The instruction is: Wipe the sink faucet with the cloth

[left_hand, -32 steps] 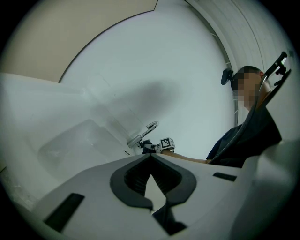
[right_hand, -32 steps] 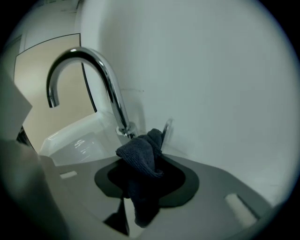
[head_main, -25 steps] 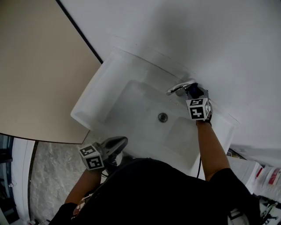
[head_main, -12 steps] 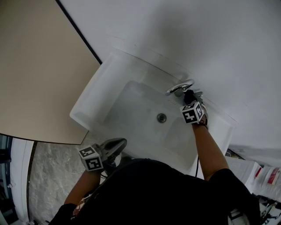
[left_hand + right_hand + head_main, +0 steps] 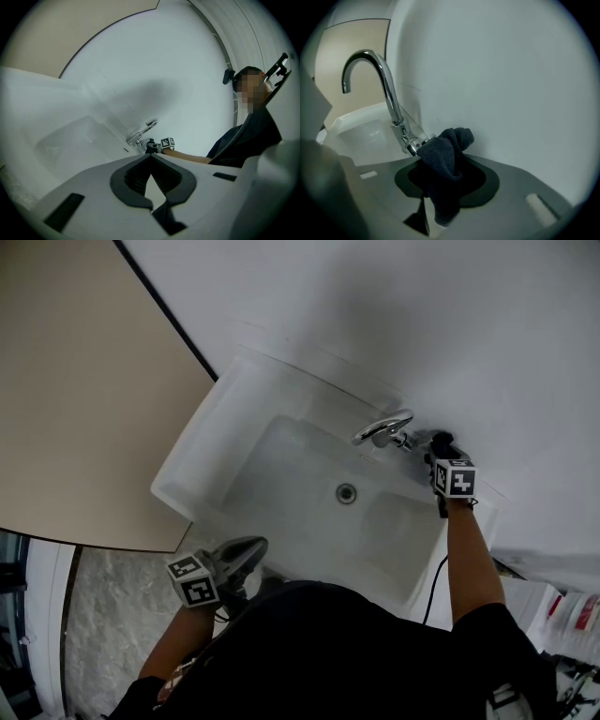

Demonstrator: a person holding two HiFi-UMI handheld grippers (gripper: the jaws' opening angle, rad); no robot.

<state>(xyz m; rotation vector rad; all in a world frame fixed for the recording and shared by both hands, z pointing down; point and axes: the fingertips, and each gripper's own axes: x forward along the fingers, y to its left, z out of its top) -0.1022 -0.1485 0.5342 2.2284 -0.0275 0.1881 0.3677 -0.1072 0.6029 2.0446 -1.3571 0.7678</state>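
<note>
closest in, the person's dark top fills the bottom of the head view, with grey marbled floor (image 5: 103, 615) showing to the left of it. just past that, the left tongs (image 5: 251, 547) hang by the near rim of the white sink (image 5: 202, 442). they point roughly level across the basin, tips pressed together with nothing between them; their own view shows the two dark pads meeting at a point (image 5: 151, 156).

further in, the basin lies bare but for the round drain (image 5: 347, 492) near its middle. a black cable (image 5: 433, 582) hangs along the right forearm, over the sink's right end.

at the far right corner of the sink, the right tongs (image 5: 439, 441) are tipped downward by the wall, clamped on the dark cloth (image 5: 446, 152). the cloth bulges out in a folded wad ahead of the pads, and its left edge looks to touch the chrome fitting at the foot of the faucet (image 5: 386, 89). the curved spout rises to the left of the cloth, clear of it, arching out over the basin. in the head view the tongs sit just right of the faucet (image 5: 382, 428).

behind it all stands the plain white wall (image 5: 422, 315), very close to the cloth, leaving little room behind the tap. a beige panel (image 5: 75, 381) borders the sink's left side.
</note>
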